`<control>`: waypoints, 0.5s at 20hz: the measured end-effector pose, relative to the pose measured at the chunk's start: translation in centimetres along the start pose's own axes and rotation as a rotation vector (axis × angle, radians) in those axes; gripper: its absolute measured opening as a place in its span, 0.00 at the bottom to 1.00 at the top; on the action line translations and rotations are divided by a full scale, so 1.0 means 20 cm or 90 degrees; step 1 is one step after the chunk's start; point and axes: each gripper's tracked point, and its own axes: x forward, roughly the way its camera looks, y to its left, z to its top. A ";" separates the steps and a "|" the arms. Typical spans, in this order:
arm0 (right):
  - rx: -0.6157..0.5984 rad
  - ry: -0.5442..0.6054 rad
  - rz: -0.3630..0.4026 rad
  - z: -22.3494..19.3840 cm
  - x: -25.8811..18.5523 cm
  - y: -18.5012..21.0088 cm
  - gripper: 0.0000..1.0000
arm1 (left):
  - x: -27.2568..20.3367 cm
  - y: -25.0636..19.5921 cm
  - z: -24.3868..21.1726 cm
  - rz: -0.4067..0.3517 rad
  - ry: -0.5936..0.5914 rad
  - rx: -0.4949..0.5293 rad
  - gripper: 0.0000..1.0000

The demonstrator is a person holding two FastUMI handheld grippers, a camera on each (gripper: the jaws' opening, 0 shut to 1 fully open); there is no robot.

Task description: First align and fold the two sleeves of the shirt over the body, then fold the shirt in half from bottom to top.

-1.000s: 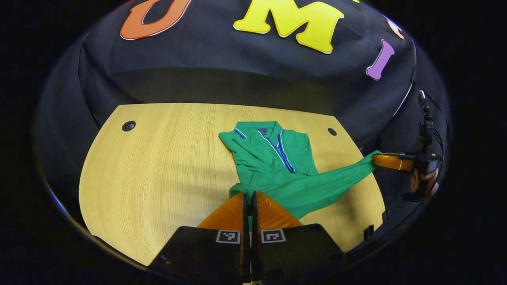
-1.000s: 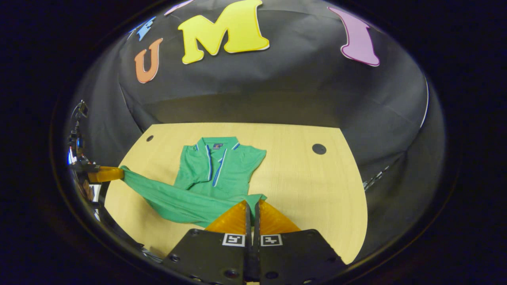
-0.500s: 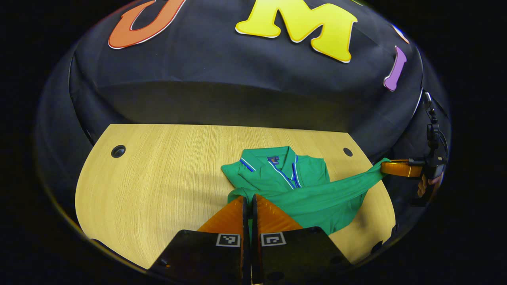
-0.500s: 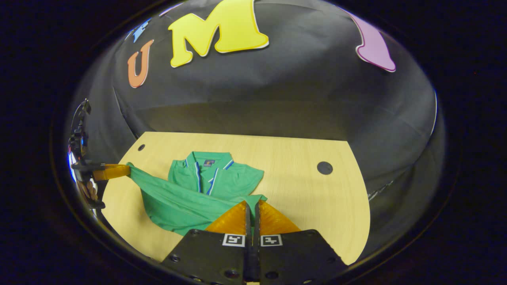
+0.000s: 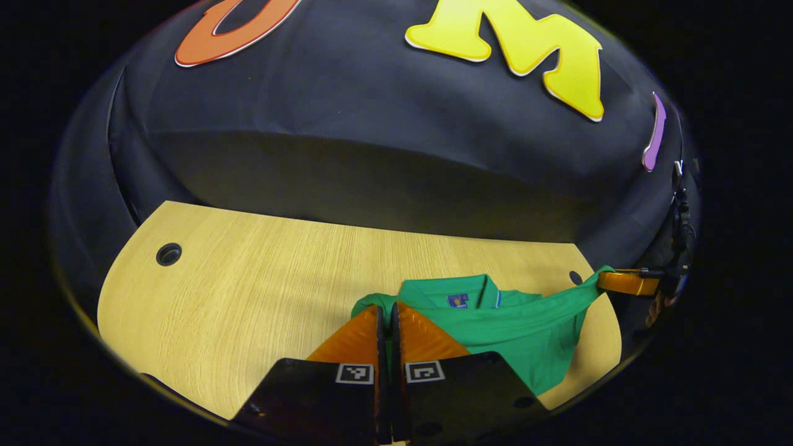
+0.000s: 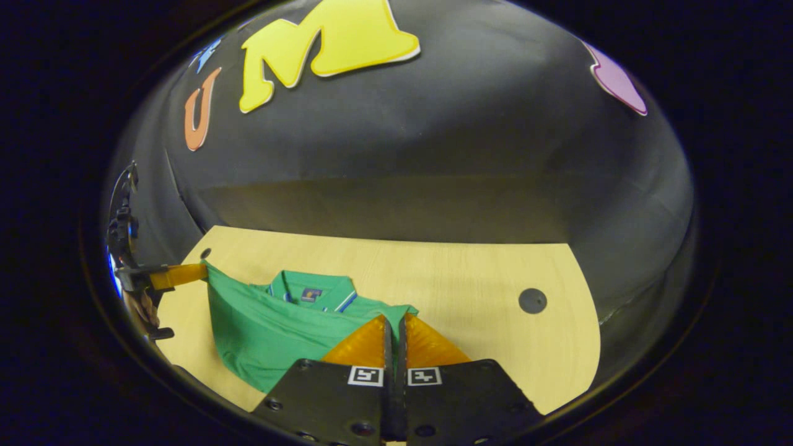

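Sleeves look folded — you hold the shirt (image 5: 514, 322) hem clamped in both grippers (image 5: 387, 310) (image 6: 394, 322), mid-fold; lay it at the collar (image 6: 313, 291).

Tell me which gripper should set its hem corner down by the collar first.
Left, though narrowly. The left gripper holds its corner of the green shirt right beside the collar; the right gripper holds its corner a little short of the collar, so it likely has farther to travel.

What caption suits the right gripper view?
Both tongs carry the green polo shirt's hem toward its collar over the wooden table.
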 end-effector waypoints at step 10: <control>-0.038 0.010 -0.019 -0.14 0.39 -0.02 0.00 | 0.33 0.16 -0.14 0.058 0.005 0.005 0.11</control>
